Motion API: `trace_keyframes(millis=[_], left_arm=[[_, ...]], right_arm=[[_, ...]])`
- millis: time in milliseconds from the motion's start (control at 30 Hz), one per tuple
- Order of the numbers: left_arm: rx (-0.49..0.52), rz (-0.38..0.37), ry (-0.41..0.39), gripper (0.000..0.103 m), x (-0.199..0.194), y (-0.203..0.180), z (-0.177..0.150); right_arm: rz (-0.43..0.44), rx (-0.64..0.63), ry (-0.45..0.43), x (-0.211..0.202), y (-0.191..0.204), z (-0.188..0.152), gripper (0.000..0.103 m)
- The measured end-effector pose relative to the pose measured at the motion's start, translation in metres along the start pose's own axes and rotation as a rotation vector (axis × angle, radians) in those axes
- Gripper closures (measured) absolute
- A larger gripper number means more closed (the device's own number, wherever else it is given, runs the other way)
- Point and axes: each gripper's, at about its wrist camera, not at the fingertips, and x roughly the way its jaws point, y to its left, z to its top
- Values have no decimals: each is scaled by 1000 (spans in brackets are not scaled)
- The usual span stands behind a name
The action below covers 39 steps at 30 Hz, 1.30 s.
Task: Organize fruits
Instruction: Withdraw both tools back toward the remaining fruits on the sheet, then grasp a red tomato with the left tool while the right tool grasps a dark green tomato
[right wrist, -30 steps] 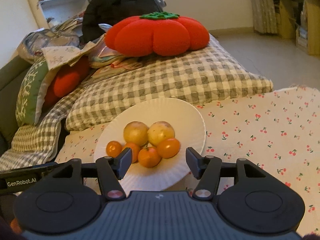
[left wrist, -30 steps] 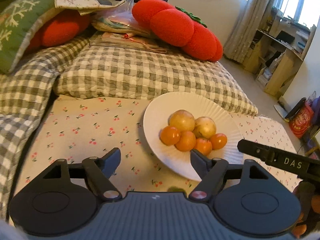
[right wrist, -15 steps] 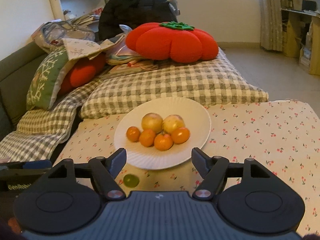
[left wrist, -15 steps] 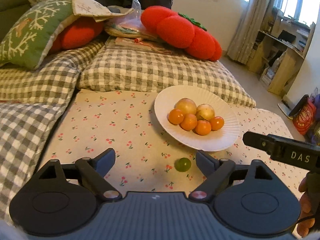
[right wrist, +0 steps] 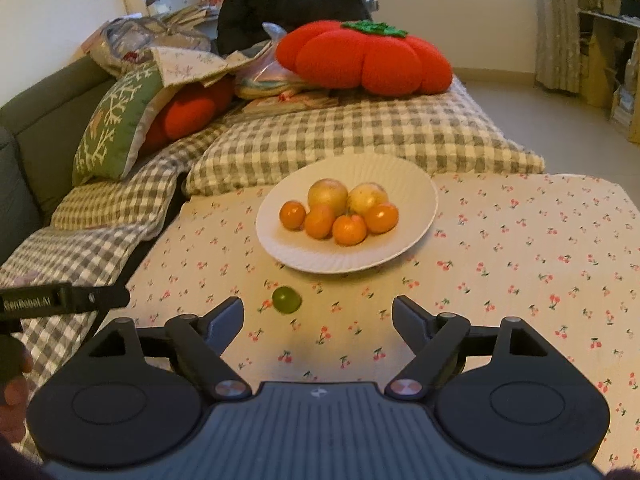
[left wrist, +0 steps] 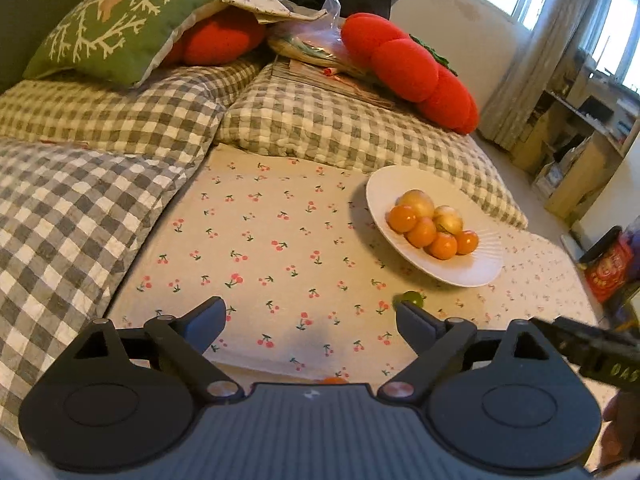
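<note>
Left wrist view: left tongs [left wrist: 310, 322] spreading wider, nothing between them. White ribbed plate [left wrist: 480, 268] of round orange and yellow fruits [left wrist: 432, 226] at right of centre on cherry-print cloth [left wrist: 260, 240]; small green fruit [left wrist: 412, 299], possibly a lime, half hidden behind the tongs' right finger.

Right wrist view: right tongs [right wrist: 318, 320] also spreading, empty; the green fruit lies on the cloth below the plate, lower centre-left.

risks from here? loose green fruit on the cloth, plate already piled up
1. The green fruit is small and round, lying loose on the cherry-print cloth; a pad nudge may roll it away.
2. Six fruits crowd the white plate; adding one may knock an orange fruit off the pile.
3. Both grippers, left gripper and right gripper, are opening and empty, close together; they may collide.
</note>
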Motion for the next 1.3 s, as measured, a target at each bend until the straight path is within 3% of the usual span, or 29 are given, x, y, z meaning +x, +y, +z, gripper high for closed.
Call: trace_keyframes(millis=[100, 400, 767, 900, 1133, 1300], left_arm=[[8, -8, 9, 16, -1, 2, -4], [-42, -49, 82, 17, 4, 19, -17], [143, -14, 62, 31, 7, -1, -28], [179, -25, 97, 32, 18, -7, -34], [213, 0, 125, 33, 32, -10, -39], [170, 4, 144, 33, 42, -3, -30]], right_arm=[[48, -7, 30, 1, 4, -3, 24], [78, -104, 93, 9, 19, -13, 25], [230, -421, 206, 11, 54, -38, 42], [254, -486, 255, 16, 64, -48, 47], [147, -520, 281, 36, 70, -58, 50], [68, -571, 306, 51, 69, -68, 62]])
